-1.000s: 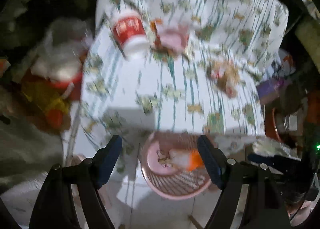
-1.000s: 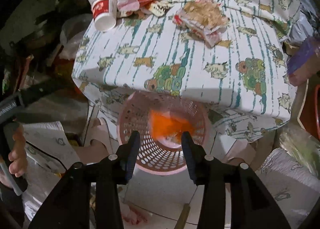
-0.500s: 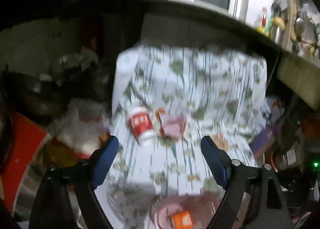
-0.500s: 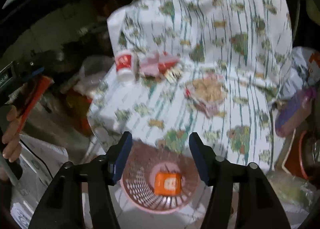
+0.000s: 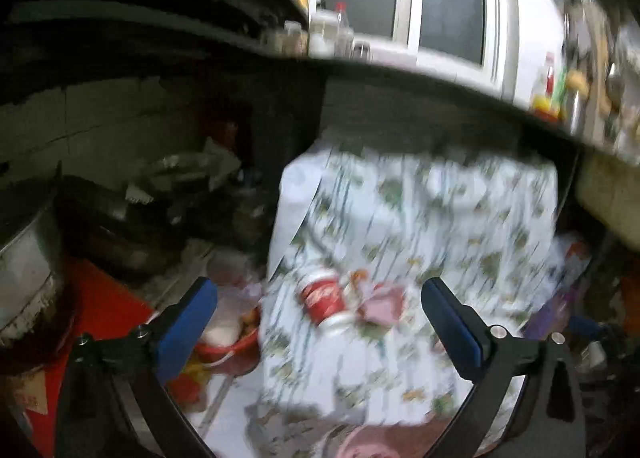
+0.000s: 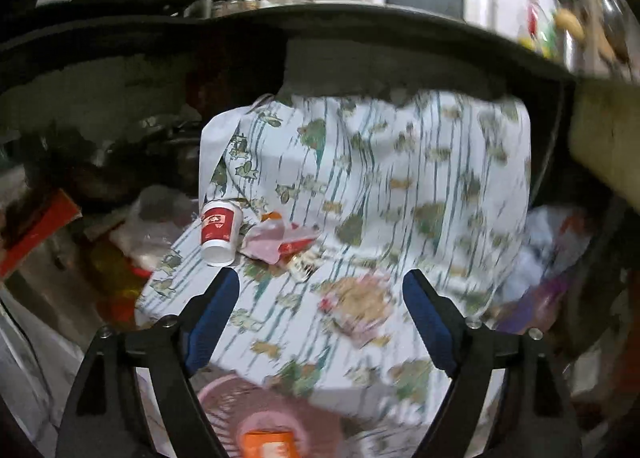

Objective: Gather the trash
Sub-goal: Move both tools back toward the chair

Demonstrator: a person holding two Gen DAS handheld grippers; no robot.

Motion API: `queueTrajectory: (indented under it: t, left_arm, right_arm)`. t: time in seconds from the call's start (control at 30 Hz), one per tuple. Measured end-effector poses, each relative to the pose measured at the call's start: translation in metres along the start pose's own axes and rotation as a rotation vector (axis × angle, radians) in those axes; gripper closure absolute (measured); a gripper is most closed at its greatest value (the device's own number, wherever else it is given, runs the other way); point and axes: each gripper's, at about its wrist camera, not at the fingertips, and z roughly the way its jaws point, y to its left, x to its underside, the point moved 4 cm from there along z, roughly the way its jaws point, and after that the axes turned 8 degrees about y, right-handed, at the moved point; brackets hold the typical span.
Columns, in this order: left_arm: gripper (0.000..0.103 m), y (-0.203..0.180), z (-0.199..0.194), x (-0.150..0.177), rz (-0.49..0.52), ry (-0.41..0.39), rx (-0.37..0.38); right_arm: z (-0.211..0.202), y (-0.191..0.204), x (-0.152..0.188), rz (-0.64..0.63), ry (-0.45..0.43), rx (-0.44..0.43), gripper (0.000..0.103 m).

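Through my left wrist camera, my left gripper (image 5: 318, 322) sits at the bottom of the frame, its jaws opening with nothing between them; the black plastic arms end in flat blue pads (image 5: 188, 328). Centre frame is a table draped in a white cloth (image 5: 420, 226) printed with teal stripes and small green and tan figures, smeared by motion blur. On it, a little left of centre, a red-and-white paper cup (image 5: 325, 305) lies on its side, touching a crumpled pink wrapper (image 5: 382, 306) to its right. At the bottom edge only a pink sliver of the basket (image 5: 360, 444) shows, cut off. The left side is dark clutter I cannot make out.

Through my right wrist camera, my right gripper (image 6: 320, 322) is also opening, its jaws bare, with the same blue pads (image 6: 212, 322). The paper cup (image 6: 219, 232) lies tipped over at centre left of the cloth (image 6: 400, 162), just beside the glossy pink-and-red wrapper (image 6: 276, 240). Lower and to the right lies a crinkled tan-and-red snack packet (image 6: 362, 304), blurred. At the bottom, the pink perforated plastic basket (image 6: 224, 398) holds an orange carton (image 6: 268, 444), both cropped by the frame edge.
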Motion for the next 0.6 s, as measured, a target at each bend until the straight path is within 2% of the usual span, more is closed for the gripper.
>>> queueTrajectory:
  t: [0.1, 0.17, 0.27, 0.33, 0.43, 0.5, 0.6]
  left_arm:
    - [0.000, -0.010, -0.013, -0.030, 0.057, -0.042, -0.045]
    - [0.000, -0.015, -0.016, -0.050, 0.080, -0.080, -0.076]
    - [0.000, -0.016, -0.015, -0.074, 0.090, -0.143, -0.152]
    - [0.000, -0.015, -0.006, -0.084, 0.089, -0.156, -0.167]
    - [0.000, -0.004, 0.013, -0.088, 0.038, -0.149, -0.153]
    - [0.000, 0.010, 0.032, -0.084, -0.016, -0.116, -0.158]
    - [0.000, 0.028, 0.071, -0.073, -0.038, 0.001, -0.145]
  right_arm:
    - [-0.010, -0.008, -0.025, -0.018, -0.046, 0.030, 0.020]
    - [-0.013, -0.014, -0.048, -0.021, -0.046, 0.015, 0.020]
    - [-0.018, -0.029, -0.082, 0.048, -0.063, -0.029, 0.019]
    - [-0.019, -0.039, -0.102, 0.093, -0.084, -0.037, 0.013]
    - [-0.013, -0.049, -0.122, 0.132, -0.106, -0.020, 0.012]
    - [-0.005, -0.053, -0.132, 0.142, -0.104, -0.011, 0.012]
    - [0.015, -0.055, -0.138, 0.145, -0.082, -0.023, 0.012]
